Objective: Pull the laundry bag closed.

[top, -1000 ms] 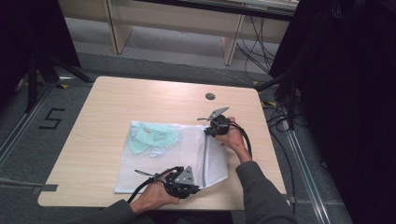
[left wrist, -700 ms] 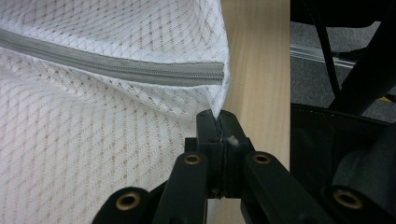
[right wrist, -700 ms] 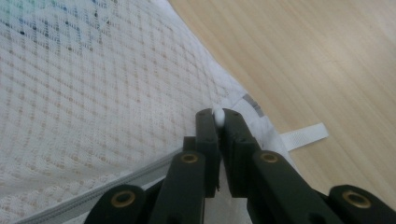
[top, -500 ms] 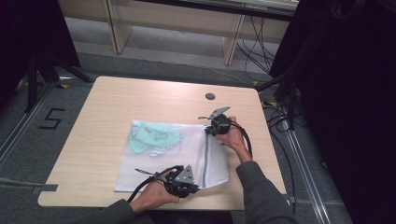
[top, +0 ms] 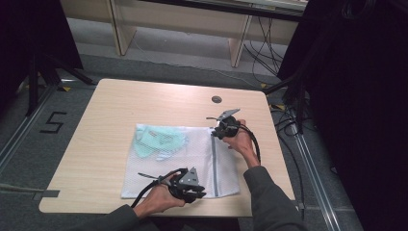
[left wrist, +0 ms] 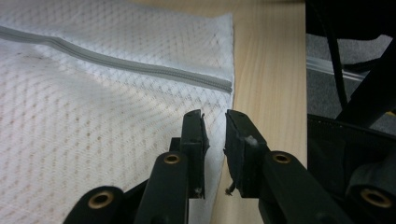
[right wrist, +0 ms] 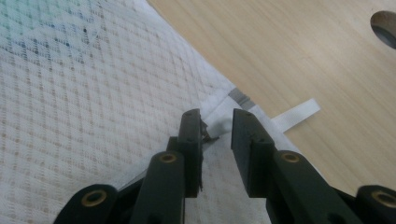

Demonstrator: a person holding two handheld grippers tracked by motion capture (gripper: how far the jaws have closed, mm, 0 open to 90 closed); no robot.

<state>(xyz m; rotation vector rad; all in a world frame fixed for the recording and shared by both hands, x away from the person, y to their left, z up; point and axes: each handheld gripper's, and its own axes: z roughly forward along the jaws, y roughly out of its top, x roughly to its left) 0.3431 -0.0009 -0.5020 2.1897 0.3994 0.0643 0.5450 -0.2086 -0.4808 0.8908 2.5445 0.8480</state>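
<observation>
Where bag (top: 178, 163) edges near table (top: 115, 103) rim.

My left tongs (top: 180, 179) sit at the bag's (top: 159, 168) six o'clock edge, my right tongs (top: 222, 129) at its two o'clock corner. The table (top: 115, 106) lies bare from nine through twelve o'clock; a grommet hole (top: 216, 99) sits at one o'clock. The garment (top: 154, 139) bulges the bag at eleven.
</observation>
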